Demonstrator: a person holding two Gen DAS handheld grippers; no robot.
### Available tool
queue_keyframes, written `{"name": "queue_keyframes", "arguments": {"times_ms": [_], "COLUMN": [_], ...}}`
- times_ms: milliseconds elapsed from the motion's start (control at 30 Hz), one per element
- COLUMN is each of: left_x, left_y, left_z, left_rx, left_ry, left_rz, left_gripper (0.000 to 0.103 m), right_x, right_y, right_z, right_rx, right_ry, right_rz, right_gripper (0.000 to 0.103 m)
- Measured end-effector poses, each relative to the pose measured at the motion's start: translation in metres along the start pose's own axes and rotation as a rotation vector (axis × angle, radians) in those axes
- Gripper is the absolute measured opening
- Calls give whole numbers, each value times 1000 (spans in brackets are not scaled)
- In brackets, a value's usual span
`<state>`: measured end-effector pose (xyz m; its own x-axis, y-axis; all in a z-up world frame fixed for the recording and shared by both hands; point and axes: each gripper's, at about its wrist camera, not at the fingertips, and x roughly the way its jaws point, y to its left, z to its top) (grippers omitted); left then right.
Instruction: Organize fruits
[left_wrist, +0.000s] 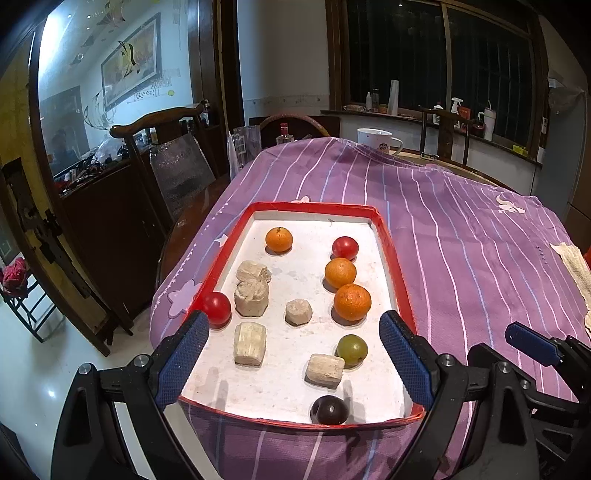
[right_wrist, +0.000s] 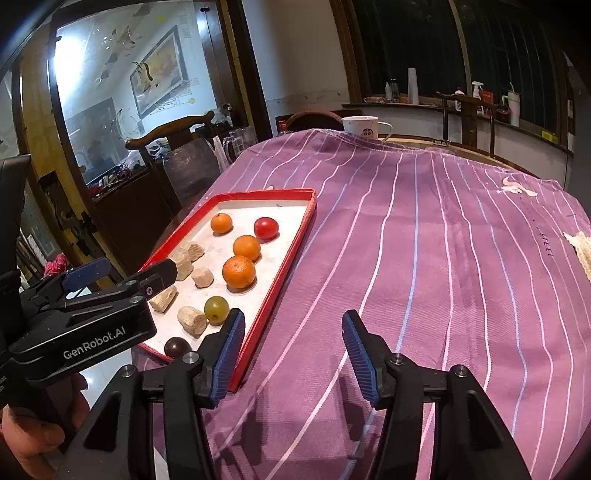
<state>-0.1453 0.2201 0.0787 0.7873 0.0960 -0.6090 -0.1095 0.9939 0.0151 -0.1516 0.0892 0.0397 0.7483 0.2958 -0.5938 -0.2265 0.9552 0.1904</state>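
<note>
A red-rimmed tray (left_wrist: 391, 258) with a white floor lies on the purple striped cloth. It holds three oranges (left_wrist: 352, 301), two red tomatoes (left_wrist: 216, 307), a green grape (left_wrist: 352, 349), a dark plum (left_wrist: 329, 410) and several beige blocks (left_wrist: 250, 343). My left gripper (left_wrist: 295, 358) is open over the tray's near end, its fingers straddling the width and holding nothing. My right gripper (right_wrist: 293, 354) is open over bare cloth just right of the tray (right_wrist: 280, 273), with nothing between its pads. The grape (right_wrist: 216, 309) and plum (right_wrist: 176, 347) lie left of its left finger.
A white mug (left_wrist: 376, 140) stands at the table's far edge. A wooden chair (left_wrist: 162, 147) and a dark cabinet stand to the left. A cream cloth (left_wrist: 572, 269) lies at the right edge. A hand (right_wrist: 26, 439) holds the left gripper (right_wrist: 125, 275).
</note>
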Motion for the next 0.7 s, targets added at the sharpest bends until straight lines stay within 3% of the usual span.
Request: {"name": "queue_keyframes", "arguments": {"times_ms": [233,333,400,500,567,700], "left_x": [-18,-42,-65,-95,-107,-116], "left_y": [5,7,8,13,18,17], "left_z": [0,-1,-3,-6,-10,-17], "left_rx": [-18,-35,-47,-76,-100,-98], "left_ry": [-64,-191,-305,-449,-505,-541], "left_rz": [29,113,150,123,96,151], "left_gripper": [93,93,103,103,103,103], "right_x": [-9,-14,-18,-24,-27,-33], "right_y": [4,6,8,11,14,16], "right_z": [-1,-1,-2,-2,-3,-3], "right_rx": [-12,-18,-25,-37,-44,-51], "right_ry": [-17,-29,-39,-53,-60,-74], "right_rz": [-6,-6,-6,-7,-6,-8], "right_gripper": [61,62,62,62,62,62]}}
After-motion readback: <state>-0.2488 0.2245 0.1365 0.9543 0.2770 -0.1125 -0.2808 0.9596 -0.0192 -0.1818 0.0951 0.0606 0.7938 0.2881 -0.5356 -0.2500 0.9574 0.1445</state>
